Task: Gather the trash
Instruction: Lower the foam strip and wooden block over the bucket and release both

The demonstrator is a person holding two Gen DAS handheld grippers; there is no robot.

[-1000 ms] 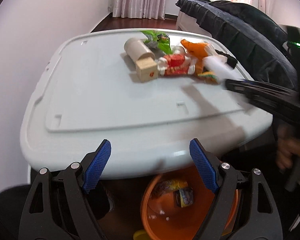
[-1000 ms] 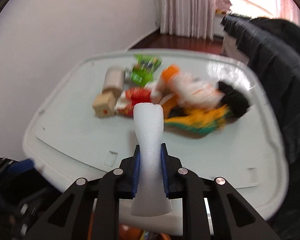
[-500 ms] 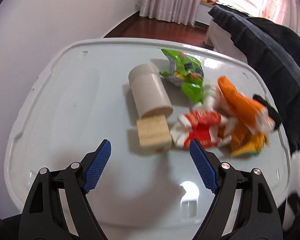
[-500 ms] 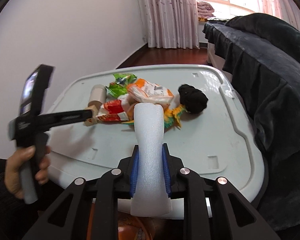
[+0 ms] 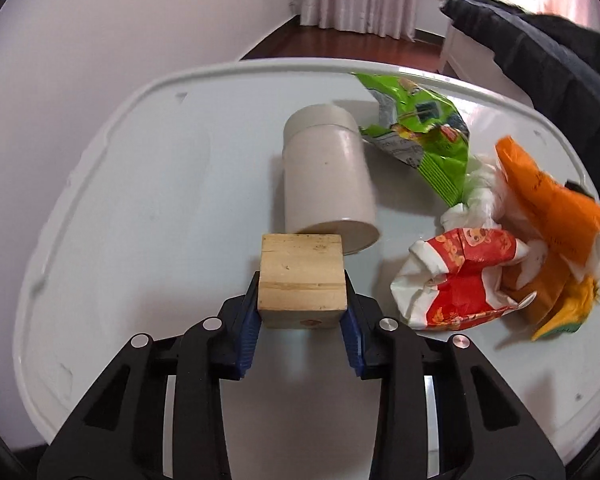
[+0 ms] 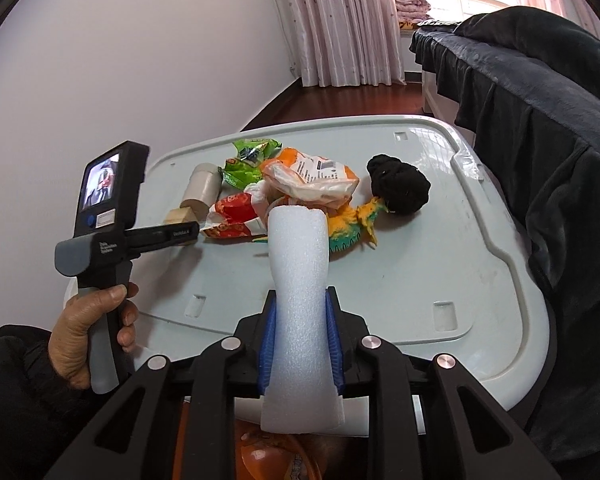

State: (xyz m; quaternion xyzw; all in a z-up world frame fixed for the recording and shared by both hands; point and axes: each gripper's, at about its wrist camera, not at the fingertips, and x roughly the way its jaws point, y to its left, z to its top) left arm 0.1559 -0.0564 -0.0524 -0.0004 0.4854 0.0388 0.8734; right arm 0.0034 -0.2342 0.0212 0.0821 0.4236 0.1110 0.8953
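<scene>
1. The wooden block point(image 5: 302, 280) lies mid-lid, touching the white cylinder point(image 5: 327, 176).
2. The left gripper point(image 5: 302, 312), spread over the lid's point(image 5: 140, 208) near edge a second ago, has just closed and pinches the block.
3. The right gripper point(image 6: 300, 340) still clamps the white foam piece point(image 6: 300, 304).

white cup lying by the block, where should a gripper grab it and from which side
Across its round wall mid-length, coming from above. The cup lies on its side on the lid, mouth toward the block, with bare lid left of it and the green wrapper close on the right.
</scene>
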